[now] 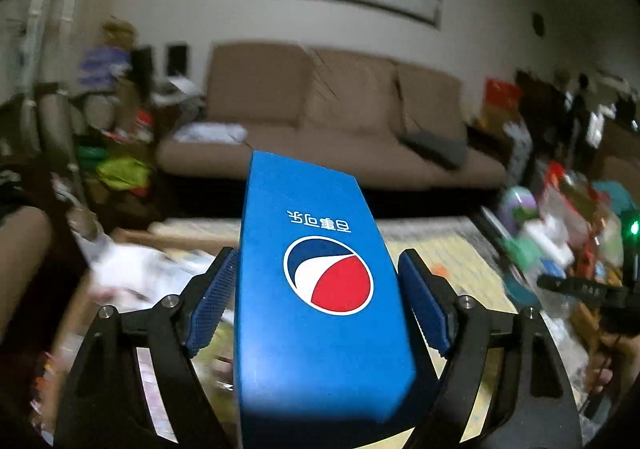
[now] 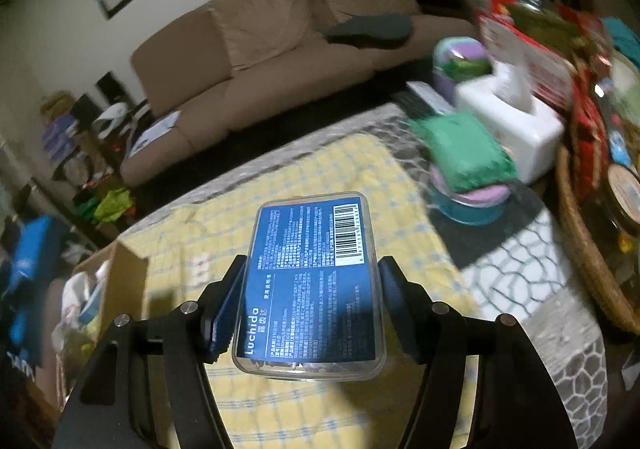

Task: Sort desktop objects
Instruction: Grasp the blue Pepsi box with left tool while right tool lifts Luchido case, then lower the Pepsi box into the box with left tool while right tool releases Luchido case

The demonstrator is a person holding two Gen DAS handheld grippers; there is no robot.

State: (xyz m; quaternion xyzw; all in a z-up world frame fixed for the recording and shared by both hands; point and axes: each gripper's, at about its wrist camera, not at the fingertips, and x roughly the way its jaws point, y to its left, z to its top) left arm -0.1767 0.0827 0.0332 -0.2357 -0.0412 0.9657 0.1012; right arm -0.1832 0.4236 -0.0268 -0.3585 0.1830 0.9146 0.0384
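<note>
In the left wrist view my left gripper [image 1: 316,269] is shut on a blue Pepsi box [image 1: 316,281], held lengthwise above the table with its round logo facing up. In the right wrist view my right gripper [image 2: 310,281] is shut on a clear plastic case with a blue Luchida label [image 2: 314,277], barcode at its far end, held over the yellow checked cloth [image 2: 304,165]. The Pepsi box [image 2: 30,261] also shows blurred at the far left of that view. A cardboard box [image 2: 120,281] with mixed items stands at the cloth's left edge.
A white tissue box [image 2: 516,121], a green pack on a teal and lilac stack [image 2: 464,161], and a woven basket [image 2: 580,241] crowd the table's right side. A brown sofa [image 2: 280,49] stands beyond the table. Clutter fills the shelves at left.
</note>
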